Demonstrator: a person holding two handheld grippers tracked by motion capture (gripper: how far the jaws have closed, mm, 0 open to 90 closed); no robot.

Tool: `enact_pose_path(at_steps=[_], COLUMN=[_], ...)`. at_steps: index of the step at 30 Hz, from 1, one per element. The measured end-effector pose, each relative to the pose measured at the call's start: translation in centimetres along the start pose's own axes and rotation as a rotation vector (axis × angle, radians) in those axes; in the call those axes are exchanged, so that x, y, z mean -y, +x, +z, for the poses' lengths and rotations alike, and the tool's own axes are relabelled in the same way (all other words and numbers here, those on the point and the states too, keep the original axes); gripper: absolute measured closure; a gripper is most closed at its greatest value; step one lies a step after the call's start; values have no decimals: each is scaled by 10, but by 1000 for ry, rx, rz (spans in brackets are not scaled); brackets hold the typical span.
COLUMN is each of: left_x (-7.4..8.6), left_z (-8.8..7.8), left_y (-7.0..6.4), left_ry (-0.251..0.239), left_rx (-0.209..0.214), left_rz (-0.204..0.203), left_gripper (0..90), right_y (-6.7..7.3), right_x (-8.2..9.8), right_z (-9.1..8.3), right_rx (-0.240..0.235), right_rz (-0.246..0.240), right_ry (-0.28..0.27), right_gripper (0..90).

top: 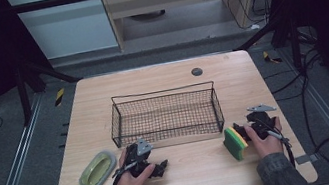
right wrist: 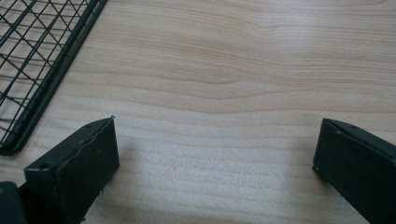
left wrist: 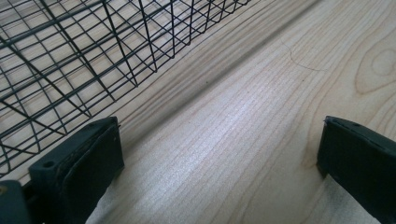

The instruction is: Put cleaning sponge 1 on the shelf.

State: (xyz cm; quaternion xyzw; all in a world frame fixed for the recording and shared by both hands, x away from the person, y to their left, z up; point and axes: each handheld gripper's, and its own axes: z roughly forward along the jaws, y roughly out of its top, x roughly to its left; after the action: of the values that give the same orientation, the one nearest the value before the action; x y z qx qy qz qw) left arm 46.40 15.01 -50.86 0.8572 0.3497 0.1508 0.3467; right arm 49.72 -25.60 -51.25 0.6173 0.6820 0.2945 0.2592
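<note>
On the surface [top: 190,169] just beside the right gripper [top: 252,131], a green-and-yellow sponge [top: 235,143] stands on edge, right of the wire basket [top: 166,115]. It looks light, soft and squashy; pinching its broad faces seems safest. Both the right and left gripper [top: 150,162] gape wide, empty.

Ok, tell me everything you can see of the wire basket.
The wire basket is a black, rectangular, open-topped mesh tray with a thicker top rim and raised wire handles at both short ends. It looks like coated metal, sits upright and empty at the middle of the wooden table, long side toward the person. Nothing is seen touching it but the table.
</note>
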Motion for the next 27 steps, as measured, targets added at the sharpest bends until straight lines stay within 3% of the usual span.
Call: enact_pose_path(at_steps=[4,7,12,15,17,20,23,25,27], left_x=[-2,-5,-4,-8,-10,-18,-20,-20,-18], left_z=[-5,-13,-28,-39,-44,-70,-86,-98,-106], left_y=[-1,-4,-4,-1,3,21,39,55,69], left_ry=[-1,-20,-55,-38,-34,24,70,118,140], left_rx=[33,0,19,-2,-7,-42,-58,-94,-106], left_rz=[-1,22,26,60,59,55,30,49,25], left_gripper=[37,33,55,75,77,78,77,77,77], right_y=[1,1,1,1,0,-1,-2,-2,-2], right_x=[-1,0,1,0,0,0,1,1,2], right_z=[1,0,0,0,0,-1,-1,-1,-2], right_rx=[-2,-6,-13,-17,-21,-30,-37,-39,-41], right_rz=[-4,-10,-21,-23,-27,-37,-42,-45,-52], right_ry=[1,0,-1,-1,0,5,5,1,1], right_gripper=[4,4,4,4,4,4,4,4,4])
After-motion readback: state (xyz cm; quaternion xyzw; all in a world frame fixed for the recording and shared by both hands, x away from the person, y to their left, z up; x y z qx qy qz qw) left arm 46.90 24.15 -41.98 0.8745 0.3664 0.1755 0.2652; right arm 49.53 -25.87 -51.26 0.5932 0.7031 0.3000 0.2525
